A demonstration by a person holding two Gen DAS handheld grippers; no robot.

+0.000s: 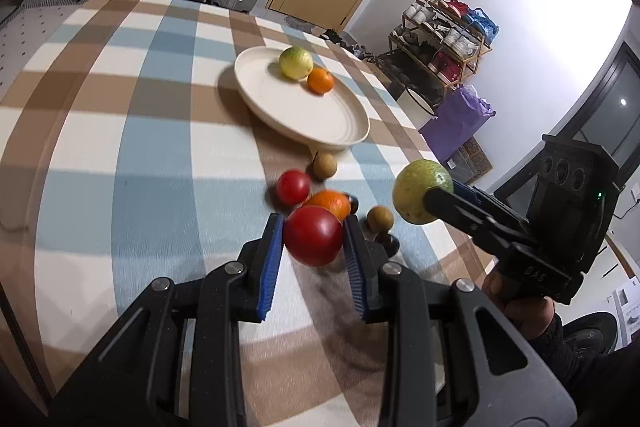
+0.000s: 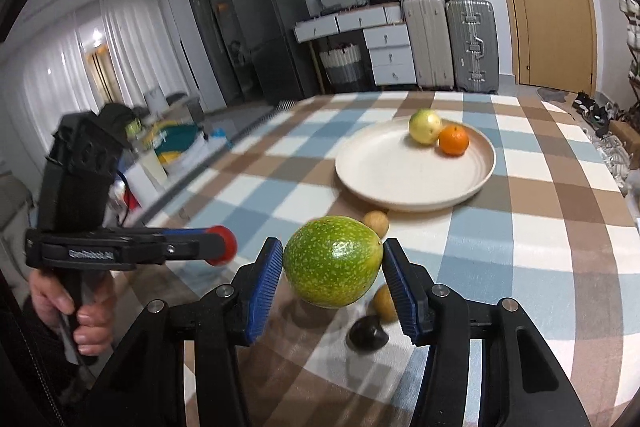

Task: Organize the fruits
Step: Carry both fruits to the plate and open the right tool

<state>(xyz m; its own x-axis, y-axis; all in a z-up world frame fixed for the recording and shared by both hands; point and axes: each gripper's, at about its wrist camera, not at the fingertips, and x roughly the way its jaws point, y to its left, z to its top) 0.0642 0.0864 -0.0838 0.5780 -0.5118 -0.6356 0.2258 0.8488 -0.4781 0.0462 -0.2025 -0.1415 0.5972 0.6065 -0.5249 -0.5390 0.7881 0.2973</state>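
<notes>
Left tongs [image 1: 313, 239] clamp a red tomato [image 1: 313, 235]; right tongs [image 2: 332, 263] clamp a green fruit [image 2: 332, 261].

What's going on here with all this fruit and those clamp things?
A person is sorting fruit with two hand-held grippers. The left gripper grips a red tomato; the right gripper grips a green fruit. Both are lifted off the checked table. The plate holds a yellow-green fruit and an orange.

Checked tablecloth [image 1: 120, 131]; suitcases [image 2: 452, 43] beside wooden door [image 2: 552, 7]; white drawers [image 2: 388, 55]; shoe rack [image 1: 444, 39]; purple bag [image 1: 460, 119].
</notes>
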